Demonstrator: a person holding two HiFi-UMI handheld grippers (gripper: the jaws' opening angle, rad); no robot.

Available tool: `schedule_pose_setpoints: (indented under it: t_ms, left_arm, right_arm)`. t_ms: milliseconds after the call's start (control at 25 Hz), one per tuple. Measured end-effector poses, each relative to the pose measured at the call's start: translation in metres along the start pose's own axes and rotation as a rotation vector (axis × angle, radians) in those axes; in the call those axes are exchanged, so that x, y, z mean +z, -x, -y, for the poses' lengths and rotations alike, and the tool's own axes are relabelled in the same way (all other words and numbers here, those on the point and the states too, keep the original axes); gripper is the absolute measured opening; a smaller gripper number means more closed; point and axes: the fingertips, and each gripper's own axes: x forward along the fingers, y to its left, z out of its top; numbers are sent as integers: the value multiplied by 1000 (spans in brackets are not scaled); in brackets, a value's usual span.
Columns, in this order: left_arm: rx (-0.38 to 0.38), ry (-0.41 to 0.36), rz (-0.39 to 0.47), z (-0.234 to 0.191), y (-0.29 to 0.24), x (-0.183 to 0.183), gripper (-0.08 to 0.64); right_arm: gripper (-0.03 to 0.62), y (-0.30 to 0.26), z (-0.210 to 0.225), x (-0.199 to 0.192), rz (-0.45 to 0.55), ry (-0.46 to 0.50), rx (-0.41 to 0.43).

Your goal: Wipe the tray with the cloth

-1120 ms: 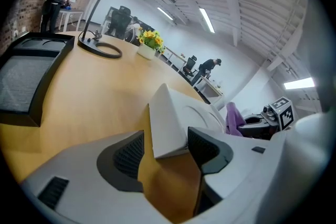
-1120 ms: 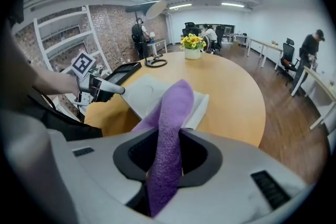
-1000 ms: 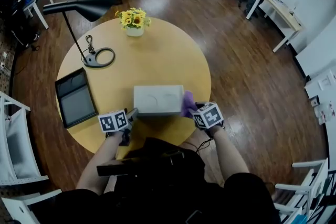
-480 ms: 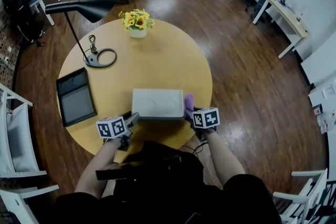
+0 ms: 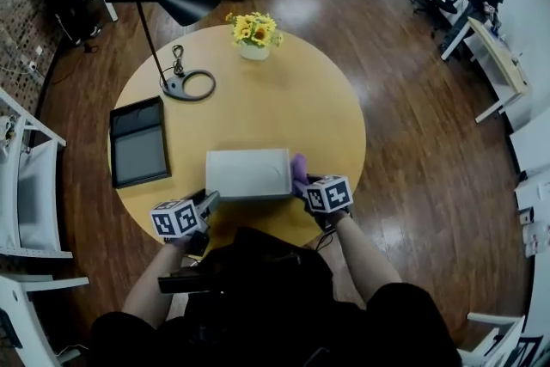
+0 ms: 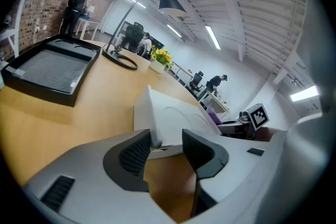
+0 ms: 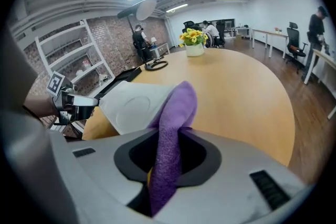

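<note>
Fingers (image 7: 207,157) of the right gripper (image 7: 169,150) have just tightened on the cloth (image 7: 177,110). The left gripper (image 6: 167,145), just eased slightly, pinches the tray (image 6: 176,115) at seven o'clock. The person would best sweep firmly from three toward nine.

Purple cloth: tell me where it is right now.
In the head view, the purple cloth is pinched in the right gripper's jaws, at the right end of the white tray, near the table's front edge.

The tray (image 5: 247,174) looks like matt, pale plastic. The cloth (image 7: 173,128) is fuzzy purple fabric. The surface (image 5: 284,99) is smooth, light wood with a satin sheen.
</note>
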Motion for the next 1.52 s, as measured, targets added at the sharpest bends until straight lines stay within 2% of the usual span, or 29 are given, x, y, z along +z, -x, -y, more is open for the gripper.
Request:
schedule_pose_setpoints:
  t_ms: [120, 240, 400, 480, 560, 680, 840, 1000, 1120, 1200, 1320, 1520]
  left_arm:
    - [34, 40, 28, -17, 16, -3, 164]
    - [57, 40, 27, -21, 17, -4, 151]
    - [101, 5, 37, -21, 15, -3, 156]
    - [102, 21, 35, -24, 16, -2, 156]
    - [90, 54, 24, -26, 15, -2, 158]
    - [70, 76, 6, -27, 14, -1, 155]
    - [61, 57, -12, -25, 10, -1, 167]
    - [46, 62, -20, -28, 8, -4, 168]
    - [41, 63, -21, -29, 7, -3, 169]
    - [40, 61, -26, -29, 7, -3, 169]
    - [38, 60, -28, -29, 6, -4, 169]
    - [53, 73, -22, -32, 7, -3, 169]
  right_arm:
    - [78, -13, -13, 10, -22, 70, 5]
    - [80, -12, -18, 14, -12, 158, 3]
    - [81, -8, -25, -13, -36, 252, 4]
    - [84, -7, -35, -30, -45, 236, 37]
    - [86, -10, -30, -47, -46, 163, 59]
    - [86, -4, -24, -45, -25, 78, 61]
    - [86, 21, -6, -8, 61, 87, -43]
    - [87, 32, -24, 45, 181, 135, -57]
    - [89, 7, -23, 49, 125, 191, -156]
    - [88, -3, -19, 44, 98, 184, -188]
    - [87, 2, -19, 28, 60, 128, -163]
    - [89, 7, -28, -24, -51, 235, -124]
